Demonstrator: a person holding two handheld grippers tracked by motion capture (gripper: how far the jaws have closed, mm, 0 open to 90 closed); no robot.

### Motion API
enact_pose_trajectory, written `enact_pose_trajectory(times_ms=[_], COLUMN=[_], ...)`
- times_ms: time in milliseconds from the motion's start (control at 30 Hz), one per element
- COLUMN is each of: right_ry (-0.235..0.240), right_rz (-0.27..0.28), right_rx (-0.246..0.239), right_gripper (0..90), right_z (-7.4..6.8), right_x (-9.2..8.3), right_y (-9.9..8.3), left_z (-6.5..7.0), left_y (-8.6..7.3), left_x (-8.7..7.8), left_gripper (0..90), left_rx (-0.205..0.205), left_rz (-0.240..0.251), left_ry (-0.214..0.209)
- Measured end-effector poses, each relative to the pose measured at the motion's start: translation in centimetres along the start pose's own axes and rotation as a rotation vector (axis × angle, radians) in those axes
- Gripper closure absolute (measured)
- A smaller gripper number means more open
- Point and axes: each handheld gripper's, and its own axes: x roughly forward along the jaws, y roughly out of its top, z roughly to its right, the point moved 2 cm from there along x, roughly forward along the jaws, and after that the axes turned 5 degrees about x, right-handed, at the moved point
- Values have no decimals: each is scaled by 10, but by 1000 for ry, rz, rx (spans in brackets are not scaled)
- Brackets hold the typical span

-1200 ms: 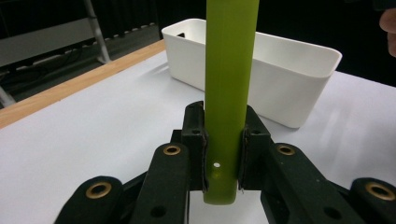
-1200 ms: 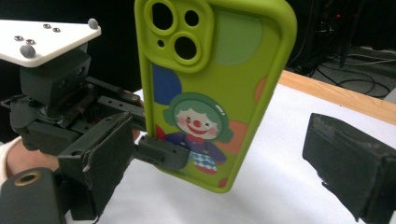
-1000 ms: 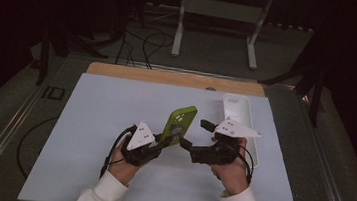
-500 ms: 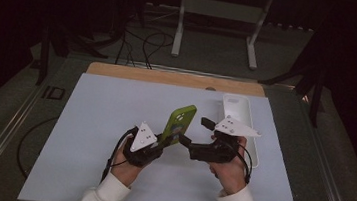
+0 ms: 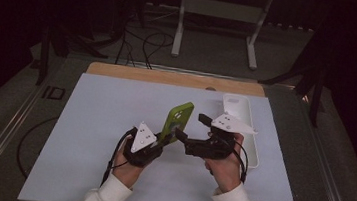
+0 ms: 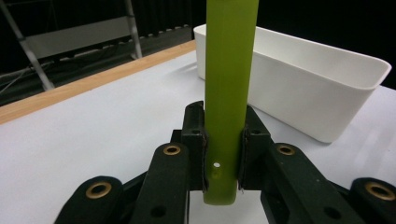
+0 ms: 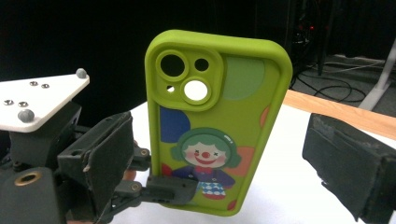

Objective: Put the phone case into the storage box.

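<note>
A lime-green phone case (image 5: 178, 118) with a clown picture on its back (image 7: 219, 116) stands upright over the white mat. My left gripper (image 5: 165, 139) is shut on its lower end; in the left gripper view both black pads (image 6: 194, 140) press the case's narrow edge (image 6: 231, 70). My right gripper (image 5: 181, 134) points left at the case from the right, open. In the right gripper view its two jaws stand wide apart, one on each side of the case, and neither touches it.
A white rectangular tray (image 5: 238, 112) lies on the mat at the right, just behind the right hand; its wall (image 6: 317, 79) rises close behind the case. The mat (image 5: 103, 123) covers a wooden table. A metal stand (image 5: 215, 14) and cables sit on the floor beyond.
The right gripper has edged slightly left, closer to the case. The left gripper and the case have stayed in place.
</note>
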Motion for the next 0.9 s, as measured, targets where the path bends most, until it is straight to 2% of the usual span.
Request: enact_pose_trajectory(times_ms=[167,433,900], right_ry=[-4,-8,-30], right_rz=[11,26,51], right_rx=[18,31,55], right_gripper=[88,88,88], right_z=[0,-3,-4], right_x=[4,10,17], right_y=[4,8,12], left_z=[0,3,11], left_y=[0,-1,-2], left_x=[0,1,3], left_gripper=[771,771,771], left_rx=[-5,9,33], left_rz=[1,-5,-4], left_ry=[9,24,19])
